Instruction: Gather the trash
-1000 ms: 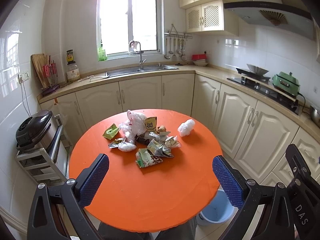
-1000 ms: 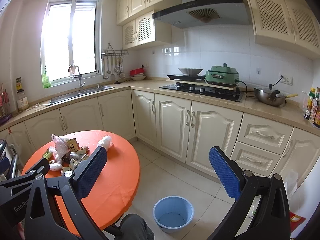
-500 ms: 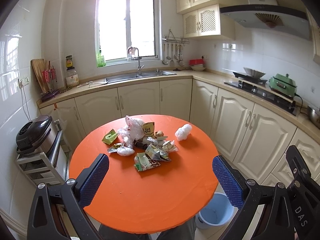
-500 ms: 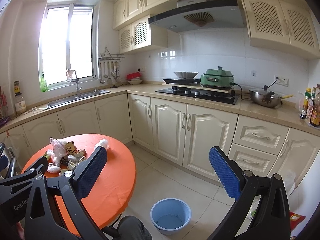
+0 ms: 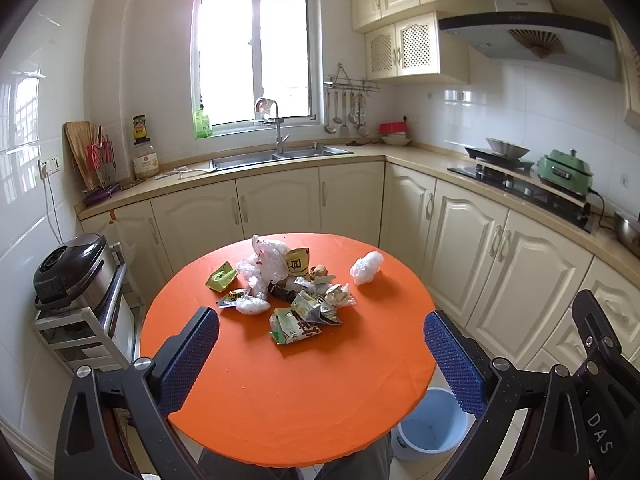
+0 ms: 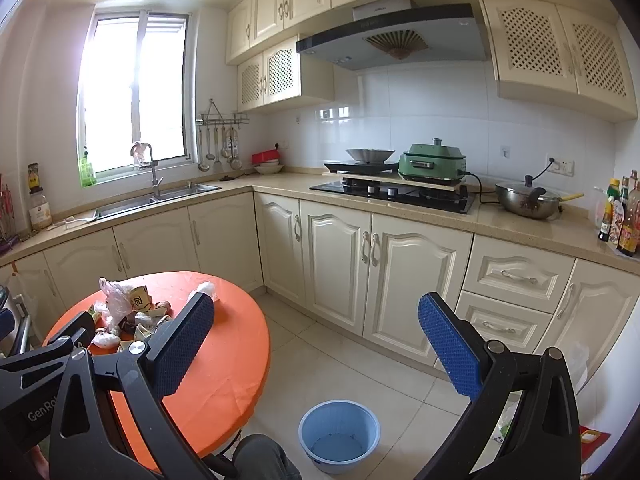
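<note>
A heap of trash (image 5: 286,286), crumpled plastic bags and torn snack wrappers, lies on the far half of a round orange table (image 5: 288,384). A white crumpled bag (image 5: 366,267) lies apart on its right. The heap also shows in the right wrist view (image 6: 128,312). A light blue bucket (image 6: 339,436) stands on the floor right of the table, and its rim shows in the left wrist view (image 5: 432,424). My left gripper (image 5: 320,356) is open and empty, held above the table's near edge. My right gripper (image 6: 316,344) is open and empty, over the floor above the bucket.
Cream kitchen cabinets (image 6: 400,276) and a countertop run along the back and right walls, with a sink (image 5: 276,156) and a stove (image 6: 392,192). A rice cooker (image 5: 70,268) sits on a rack left of the table. The person's knee (image 6: 264,460) is at the bottom.
Both grippers have risen and drawn back slightly, so the table and bucket sit lower and smaller in view. Both stay open and empty. The trash has not moved.
</note>
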Demonstrator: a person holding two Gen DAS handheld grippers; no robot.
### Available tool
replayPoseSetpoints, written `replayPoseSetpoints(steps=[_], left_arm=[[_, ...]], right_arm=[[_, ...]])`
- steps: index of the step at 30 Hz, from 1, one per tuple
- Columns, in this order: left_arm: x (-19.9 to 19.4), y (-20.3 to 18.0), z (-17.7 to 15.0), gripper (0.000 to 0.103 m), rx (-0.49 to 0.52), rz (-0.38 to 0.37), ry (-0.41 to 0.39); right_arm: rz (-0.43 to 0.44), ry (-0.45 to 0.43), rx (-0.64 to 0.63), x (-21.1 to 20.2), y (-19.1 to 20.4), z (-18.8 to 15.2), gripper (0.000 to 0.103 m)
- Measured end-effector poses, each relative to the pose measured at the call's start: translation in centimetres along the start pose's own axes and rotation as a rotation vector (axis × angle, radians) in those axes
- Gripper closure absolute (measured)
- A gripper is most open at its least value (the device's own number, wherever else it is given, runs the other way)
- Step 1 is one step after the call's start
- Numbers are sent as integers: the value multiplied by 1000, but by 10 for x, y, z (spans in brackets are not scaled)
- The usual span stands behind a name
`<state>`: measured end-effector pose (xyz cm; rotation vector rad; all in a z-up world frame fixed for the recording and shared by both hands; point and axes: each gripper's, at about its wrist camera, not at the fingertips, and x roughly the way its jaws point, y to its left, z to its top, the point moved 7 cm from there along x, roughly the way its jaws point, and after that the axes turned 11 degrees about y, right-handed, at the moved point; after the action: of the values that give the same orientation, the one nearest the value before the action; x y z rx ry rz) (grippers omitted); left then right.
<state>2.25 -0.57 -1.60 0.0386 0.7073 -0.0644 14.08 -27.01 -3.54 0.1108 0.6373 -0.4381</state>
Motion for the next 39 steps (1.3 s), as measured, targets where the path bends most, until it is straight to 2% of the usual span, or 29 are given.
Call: replayPoseSetpoints(steps=[39], left_arm=[[-1,1,-6,5,-1,-1,2]], right_arm=[[-16,0,-5,-7,-3,0,0]])
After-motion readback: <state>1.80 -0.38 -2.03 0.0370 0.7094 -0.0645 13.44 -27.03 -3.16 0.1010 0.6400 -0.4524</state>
